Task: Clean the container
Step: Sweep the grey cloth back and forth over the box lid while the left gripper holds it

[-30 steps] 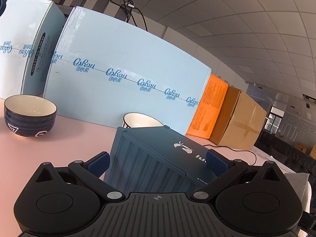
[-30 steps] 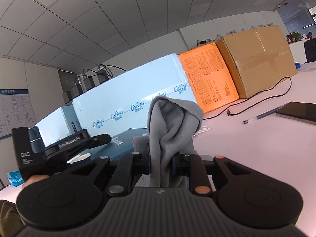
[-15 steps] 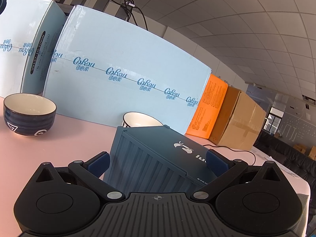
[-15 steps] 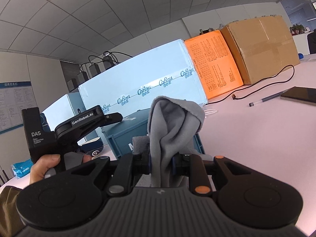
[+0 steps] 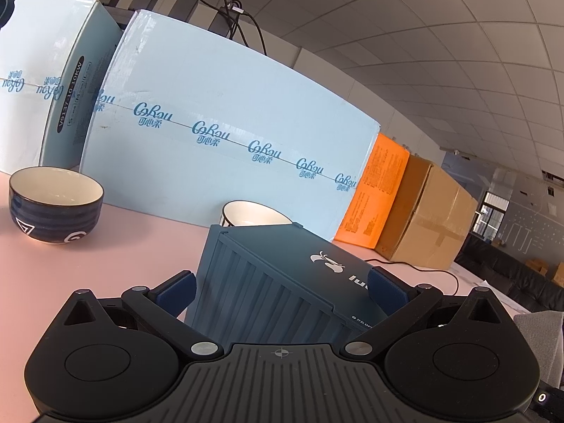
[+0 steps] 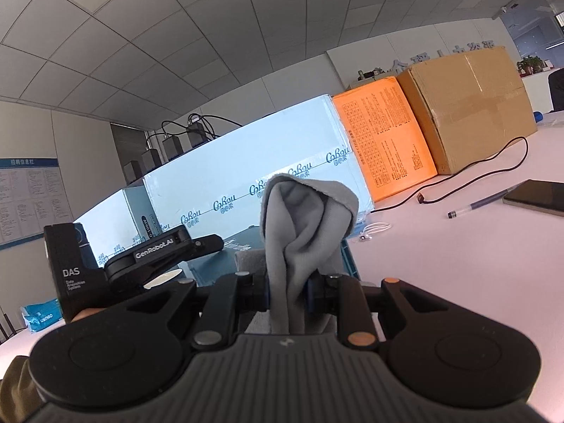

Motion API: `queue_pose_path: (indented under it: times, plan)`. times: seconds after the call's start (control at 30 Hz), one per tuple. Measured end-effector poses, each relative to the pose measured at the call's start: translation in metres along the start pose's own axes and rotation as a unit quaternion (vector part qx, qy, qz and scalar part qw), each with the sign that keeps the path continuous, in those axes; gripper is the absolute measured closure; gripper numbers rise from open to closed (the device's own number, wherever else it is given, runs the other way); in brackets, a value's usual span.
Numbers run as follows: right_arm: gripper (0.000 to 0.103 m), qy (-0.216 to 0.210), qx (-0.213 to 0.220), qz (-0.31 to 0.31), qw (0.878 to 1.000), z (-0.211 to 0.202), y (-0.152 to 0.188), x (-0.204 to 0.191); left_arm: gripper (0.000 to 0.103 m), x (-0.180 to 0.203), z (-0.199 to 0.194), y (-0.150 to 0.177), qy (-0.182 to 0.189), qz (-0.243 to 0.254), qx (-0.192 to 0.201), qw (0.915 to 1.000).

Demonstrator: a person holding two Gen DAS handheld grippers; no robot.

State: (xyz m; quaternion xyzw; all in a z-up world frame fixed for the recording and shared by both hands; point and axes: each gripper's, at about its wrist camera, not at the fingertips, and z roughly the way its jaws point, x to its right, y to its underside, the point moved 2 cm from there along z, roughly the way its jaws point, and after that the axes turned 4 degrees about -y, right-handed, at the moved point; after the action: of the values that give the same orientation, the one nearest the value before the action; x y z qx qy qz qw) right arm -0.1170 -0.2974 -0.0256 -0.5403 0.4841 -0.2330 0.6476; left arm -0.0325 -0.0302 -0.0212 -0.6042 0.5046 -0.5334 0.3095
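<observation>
A dark blue ribbed container (image 5: 282, 275) shaped like a shipping crate sits on the pink table, tilted, with a white logo on its top. My left gripper (image 5: 282, 290) has its blue pads on the container's two sides and is shut on it. My right gripper (image 6: 287, 287) is shut on a grey cloth (image 6: 303, 218), which stands bunched above the fingers. In the right wrist view the container (image 6: 225, 250) lies just behind the cloth, with the left gripper's black body (image 6: 141, 257) over it.
A dark blue bowl (image 5: 54, 204) stands at the left and a white bowl (image 5: 252, 213) behind the container. Light blue cartons (image 5: 218, 134), an orange box (image 6: 384, 144) and a brown box (image 6: 469, 105) line the back. A cable (image 6: 472, 179), pen (image 6: 483, 204) and phone (image 6: 535, 197) lie at the right.
My right gripper with the cloth has shifted and turned slightly, coming closer to the container. The left gripper holds the container still.
</observation>
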Motion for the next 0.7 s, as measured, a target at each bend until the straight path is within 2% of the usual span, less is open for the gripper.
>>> queue_pose_path:
  times: [0.13, 0.47, 0.7]
  plan:
    - [0.08, 0.017, -0.017, 0.016, 1.0, 0.006, 0.003, 0.011, 0.0, 0.0, 0.0, 0.0, 0.0, 0.0, 0.0, 1.0]
    - [0.08, -0.034, -0.01, 0.007, 0.999, -0.009, 0.01, -0.012, 0.0, 0.0, 0.0, 0.0, 0.001, -0.002, -0.001, 1.0]
    - [0.08, -0.011, -0.002, 0.016, 1.0, -0.001, 0.001, 0.003, 0.0, 0.001, 0.0, 0.0, 0.001, -0.001, 0.0, 1.0]
